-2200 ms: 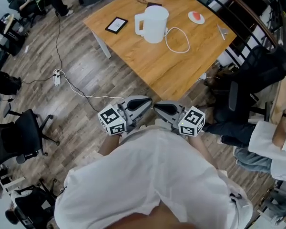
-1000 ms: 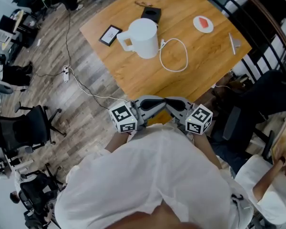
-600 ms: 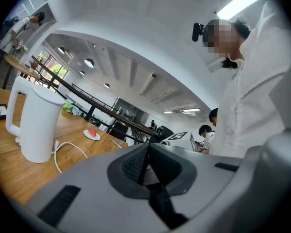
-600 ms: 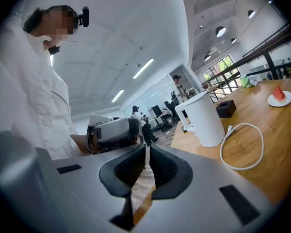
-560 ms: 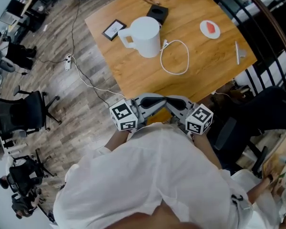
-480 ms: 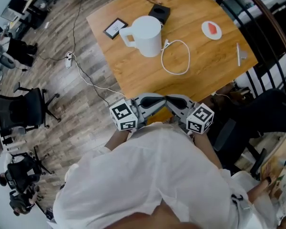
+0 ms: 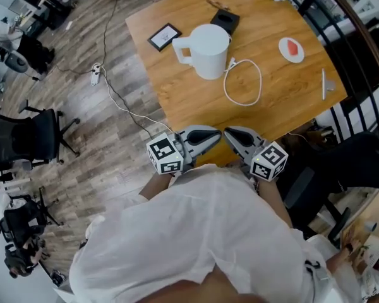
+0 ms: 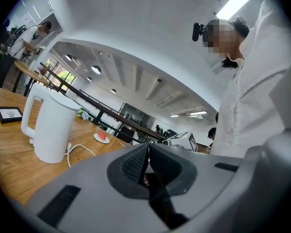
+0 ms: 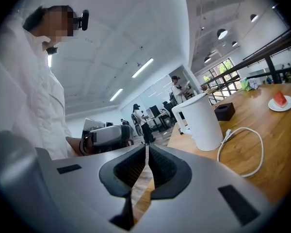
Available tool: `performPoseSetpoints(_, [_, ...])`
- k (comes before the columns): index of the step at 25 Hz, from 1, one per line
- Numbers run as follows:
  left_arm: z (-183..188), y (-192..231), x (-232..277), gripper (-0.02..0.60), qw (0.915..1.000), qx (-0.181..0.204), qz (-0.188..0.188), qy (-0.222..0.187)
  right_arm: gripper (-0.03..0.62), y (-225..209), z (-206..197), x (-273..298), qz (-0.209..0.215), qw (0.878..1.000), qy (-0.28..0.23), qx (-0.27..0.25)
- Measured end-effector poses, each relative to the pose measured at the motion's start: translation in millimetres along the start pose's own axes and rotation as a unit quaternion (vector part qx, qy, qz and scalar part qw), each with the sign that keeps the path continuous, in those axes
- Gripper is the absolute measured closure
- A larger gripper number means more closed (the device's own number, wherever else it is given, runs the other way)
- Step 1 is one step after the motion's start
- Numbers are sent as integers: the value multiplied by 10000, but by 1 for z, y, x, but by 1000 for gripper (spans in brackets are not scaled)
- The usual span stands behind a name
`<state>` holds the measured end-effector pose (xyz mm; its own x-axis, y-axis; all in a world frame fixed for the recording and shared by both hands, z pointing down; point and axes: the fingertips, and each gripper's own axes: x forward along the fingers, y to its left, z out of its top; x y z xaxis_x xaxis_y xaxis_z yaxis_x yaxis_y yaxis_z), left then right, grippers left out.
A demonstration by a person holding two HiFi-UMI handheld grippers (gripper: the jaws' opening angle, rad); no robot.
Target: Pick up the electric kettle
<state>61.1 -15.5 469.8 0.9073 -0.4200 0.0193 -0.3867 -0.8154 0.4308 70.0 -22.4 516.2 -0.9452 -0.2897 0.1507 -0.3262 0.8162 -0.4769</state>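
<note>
A white electric kettle [image 7: 207, 50] stands on the wooden table [image 7: 196, 100], its handle toward the left, a white cord [image 7: 243, 84] looping from its base. It also shows as the kettle [image 8: 47, 124] in the left gripper view and the kettle [image 9: 200, 120] in the right gripper view. My left gripper [image 7: 217, 134] and right gripper [image 7: 228, 133] are held side by side at the table's near edge, tips almost meeting, well short of the kettle. Both are shut and empty: left gripper [image 8: 147, 152], right gripper [image 9: 147, 154].
On the table lie a black framed tablet [image 7: 164, 36], a small black box [image 7: 224, 20], a white saucer with something red [image 7: 292, 48] and a pen-like object [image 7: 324, 84]. A power strip with cable [image 7: 97, 74] lies on the floor; office chairs [image 7: 31, 137] stand at left.
The view has shifted so the table and kettle sit slightly lower and further right in the head view. The two grippers stay shut, close together at the table's near edge.
</note>
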Motion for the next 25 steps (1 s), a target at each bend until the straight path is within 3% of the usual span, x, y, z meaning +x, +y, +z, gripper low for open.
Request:
performPoseSetpoints(8, [16, 34, -23, 574, 9997, 56, 183, -136, 579, -1, 3, 16, -310, 9993, -144, 139])
performPoseSetpoints(16, [27, 97, -51, 574, 9968, 218, 761, -134, 579, 4, 3, 26, -613, 9976, -258, 199])
performPoseSetpoints(21, [28, 136, -66, 572, 9929, 564, 1037, 128, 579, 4, 5, 26, -871, 9954, -357, 202])
performPoseSetpoints(25, [36, 171, -77, 572, 9873, 751, 1400, 101, 579, 2, 7, 21, -1084, 9930, -428, 202])
